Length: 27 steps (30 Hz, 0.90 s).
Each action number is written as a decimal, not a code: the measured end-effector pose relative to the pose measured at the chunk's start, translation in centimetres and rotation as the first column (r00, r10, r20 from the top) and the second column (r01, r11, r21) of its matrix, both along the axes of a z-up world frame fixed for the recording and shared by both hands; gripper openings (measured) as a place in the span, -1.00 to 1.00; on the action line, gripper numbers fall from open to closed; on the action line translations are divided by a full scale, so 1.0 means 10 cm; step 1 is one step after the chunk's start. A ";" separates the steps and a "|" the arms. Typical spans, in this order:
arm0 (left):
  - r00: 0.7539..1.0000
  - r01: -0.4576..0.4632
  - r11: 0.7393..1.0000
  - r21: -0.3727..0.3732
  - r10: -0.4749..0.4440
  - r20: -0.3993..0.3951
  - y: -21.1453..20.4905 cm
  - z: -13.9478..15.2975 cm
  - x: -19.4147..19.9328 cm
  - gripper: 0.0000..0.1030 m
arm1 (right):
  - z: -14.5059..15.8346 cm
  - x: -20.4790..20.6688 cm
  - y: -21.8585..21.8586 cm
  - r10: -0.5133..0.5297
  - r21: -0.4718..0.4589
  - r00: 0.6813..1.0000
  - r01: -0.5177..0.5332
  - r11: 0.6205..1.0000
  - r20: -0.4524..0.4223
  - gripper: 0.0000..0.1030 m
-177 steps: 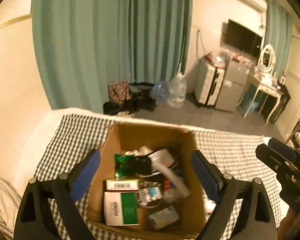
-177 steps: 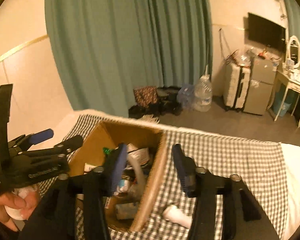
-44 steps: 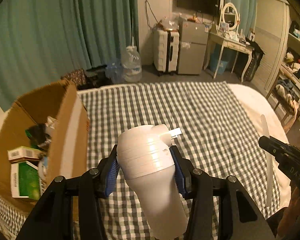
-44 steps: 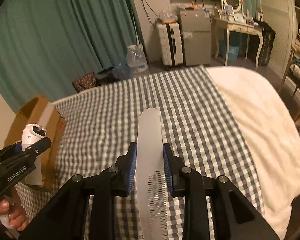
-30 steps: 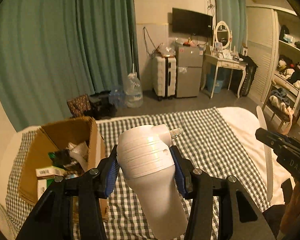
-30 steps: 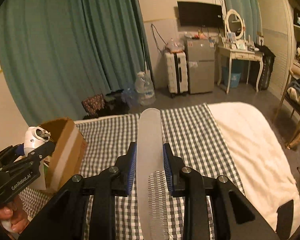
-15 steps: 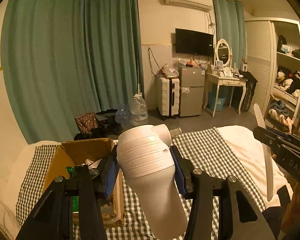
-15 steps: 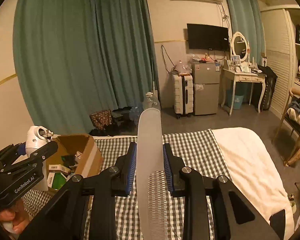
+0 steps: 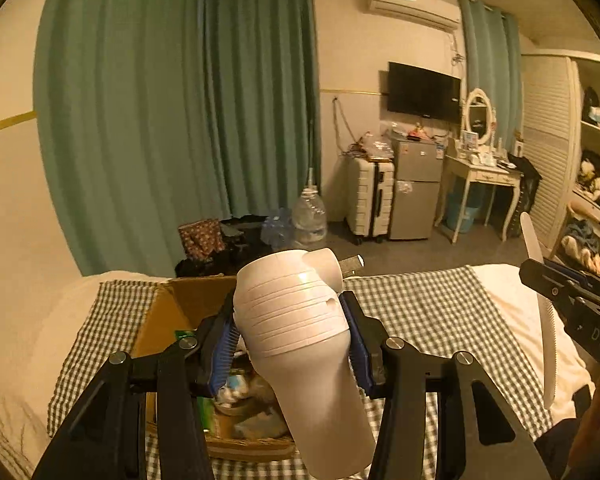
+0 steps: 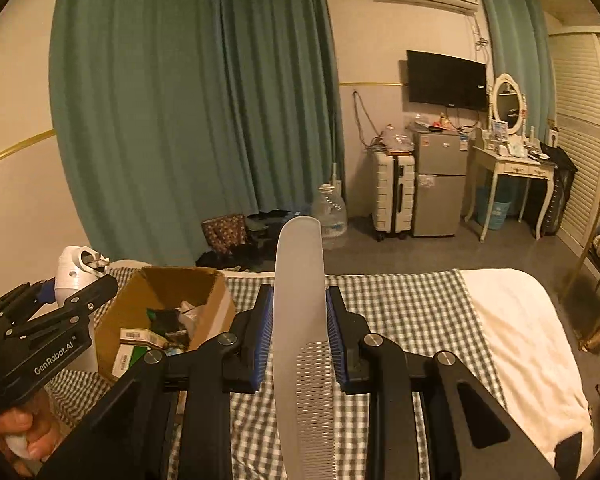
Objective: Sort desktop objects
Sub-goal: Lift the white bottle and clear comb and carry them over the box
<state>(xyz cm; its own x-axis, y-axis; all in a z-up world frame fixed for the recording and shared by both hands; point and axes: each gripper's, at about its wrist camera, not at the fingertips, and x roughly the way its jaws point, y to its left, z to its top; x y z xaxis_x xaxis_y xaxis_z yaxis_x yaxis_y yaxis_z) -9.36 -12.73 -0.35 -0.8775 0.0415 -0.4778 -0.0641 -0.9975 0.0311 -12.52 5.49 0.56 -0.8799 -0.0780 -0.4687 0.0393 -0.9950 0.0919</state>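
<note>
Left wrist view first: the left gripper [image 9: 290,334] has its blue pads clamped on the ribbed upper body of a white bottle [image 9: 300,344], nozzle end pointing away from the camera and up. It hangs in the air right above the cardboard box [image 9: 168,312], which to my eye makes this a carry toward a drop into the box. The grip sits high on the widest part, so the bottle's long lower body hangs free toward the camera. The box stands open on the checked cloth [image 9: 431,312], and inside I can make out something green, small packets and crumpled bits, mostly hidden behind the bottle. At the right edge, the right gripper [image 9: 547,284] carries a white comb [image 9: 545,344] edge-on.

Right wrist view now: the right gripper [image 10: 299,330] is closed flat on the comb [image 10: 301,320], gripping it by both edges near its middle, smooth end forward and the teeth toward the camera. It hovers over the cloth [image 10: 411,312], beside the box [image 10: 220,308]. From here the box shows a white-and-green carton, a barcoded pack and dark wrappers. The left gripper [image 10: 80,292] holds the bottle [image 10: 74,270] at the box's left side.
</note>
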 end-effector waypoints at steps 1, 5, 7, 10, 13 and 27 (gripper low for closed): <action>1.000 -0.009 1.000 0.002 0.009 0.002 -0.06 -0.01 -0.03 -0.04 | -0.01 -0.02 -0.05 0.007 0.002 1.000 -0.007 1.000 0.001 -0.51; 0.999 -0.032 0.999 -0.004 0.032 0.018 -0.32 -0.09 -0.11 -0.04 | -0.03 -0.17 -0.30 0.040 0.005 0.999 -0.040 0.999 0.001 -0.51; 0.999 -0.022 1.000 0.001 0.022 0.037 -0.44 -0.13 -0.17 -0.04 | -0.06 -0.24 -0.44 0.058 0.001 0.998 -0.058 0.998 0.008 -0.51; 0.998 -0.030 1.000 -0.005 0.030 0.052 -0.58 -0.20 -0.23 -0.04 | -0.10 -0.35 -0.66 0.092 0.001 0.996 -0.092 0.996 0.013 -0.51; 0.997 -0.044 0.999 -0.007 0.045 0.063 -0.75 -0.27 -0.29 -0.04 | -0.14 -0.44 -0.91 0.129 0.008 0.991 -0.130 0.992 0.018 -0.51; 0.984 -0.091 0.995 0.046 0.083 0.155 -1.29 -0.76 -0.68 -0.04 | -0.55 -0.84 -1.68 0.233 0.013 0.970 -0.235 0.972 0.073 -0.51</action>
